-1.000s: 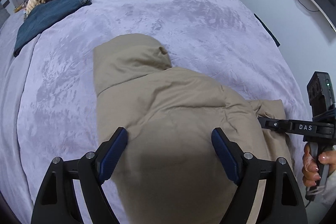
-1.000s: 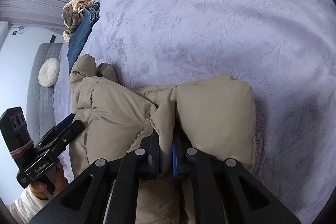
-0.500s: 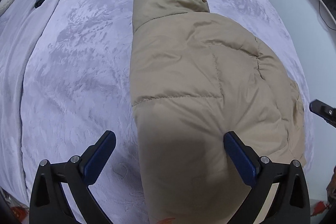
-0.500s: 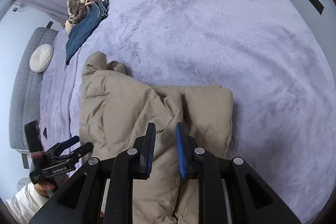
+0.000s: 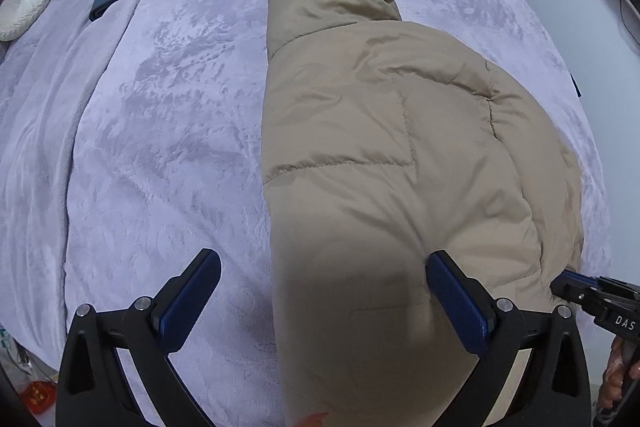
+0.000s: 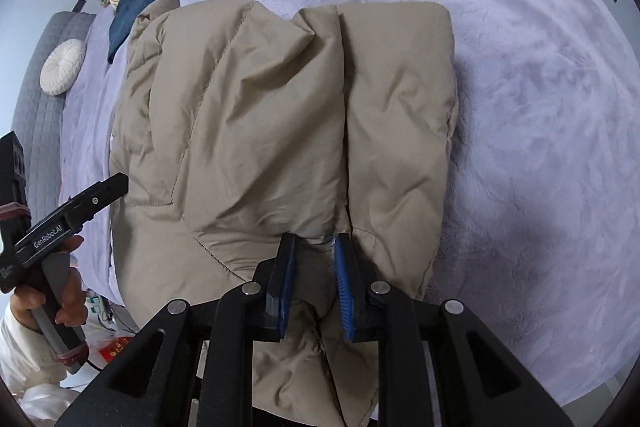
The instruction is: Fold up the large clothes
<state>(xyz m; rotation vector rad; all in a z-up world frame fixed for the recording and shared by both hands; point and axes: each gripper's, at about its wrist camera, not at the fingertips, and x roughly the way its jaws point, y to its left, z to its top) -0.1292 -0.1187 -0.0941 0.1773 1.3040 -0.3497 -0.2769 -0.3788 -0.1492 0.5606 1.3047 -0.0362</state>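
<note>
Puffer jacket folded at the bed's near edge

Puffer jacket (image 5: 400,155) lies on the lilac bed (image 5: 168,147). We judge it light, springy and slick; grip the hem. Our left gripper (image 5: 320,299) is spread wide; our right gripper (image 6: 316,279) has just been opening, fabric loose between.

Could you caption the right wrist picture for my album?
Right gripper open above a folded tan puffer jacket on a lavender bedspread.

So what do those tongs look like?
Both tongs are black frames with silver bolts and blue pads. The left tongs say "GenRobot.AI" in white and have a grey handle; the right tongs say "DAS". The person wears a white sleeve.
</note>
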